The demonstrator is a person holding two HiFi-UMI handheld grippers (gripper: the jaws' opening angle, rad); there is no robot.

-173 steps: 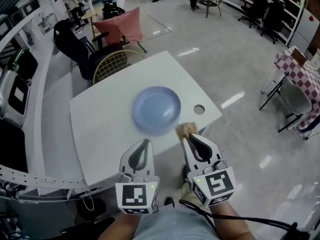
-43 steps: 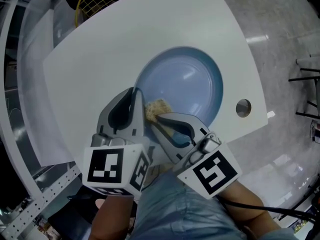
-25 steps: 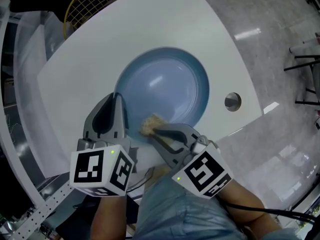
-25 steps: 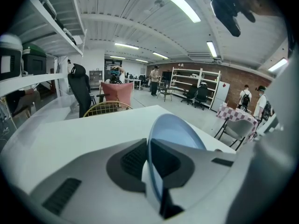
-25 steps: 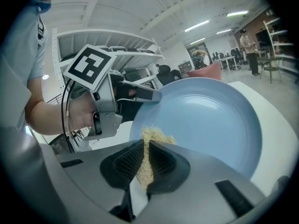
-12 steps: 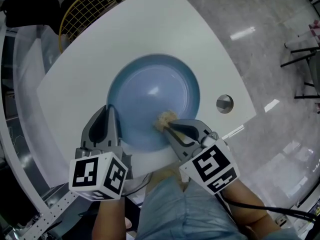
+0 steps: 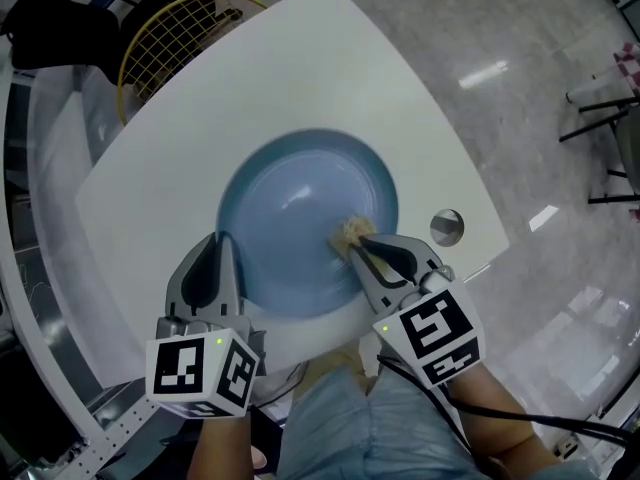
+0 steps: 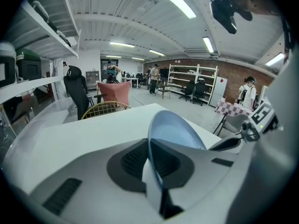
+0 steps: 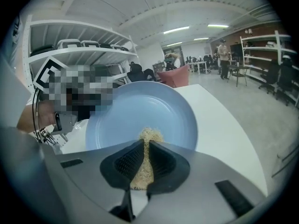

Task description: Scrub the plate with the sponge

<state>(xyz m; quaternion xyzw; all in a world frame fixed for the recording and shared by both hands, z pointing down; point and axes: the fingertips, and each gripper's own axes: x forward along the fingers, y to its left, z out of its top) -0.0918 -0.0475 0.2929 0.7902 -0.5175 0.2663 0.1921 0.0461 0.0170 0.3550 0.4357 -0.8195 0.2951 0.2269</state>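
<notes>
At frame centre on the white desk [image 7: 180, 138], the left gripper [image 7: 220, 243] has its jaws clamped on the blue plate's [image 7: 300, 203] lower-left rim, while the right gripper [image 7: 360, 246] pinches the tan sponge [image 7: 352, 231] in its jaws against the plate's lower-right inside.

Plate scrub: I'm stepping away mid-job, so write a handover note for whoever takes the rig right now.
Left tongs: shut on the plate at its near rim, steadying it on the white table.
Right tongs: shut on the sponge, which touches the plate's inside near its right edge.
Done: both grasps made, sponge on the plate.
Left: work the sponge over the rest of the plate; no dirt shows, so judge by coverage.
</notes>
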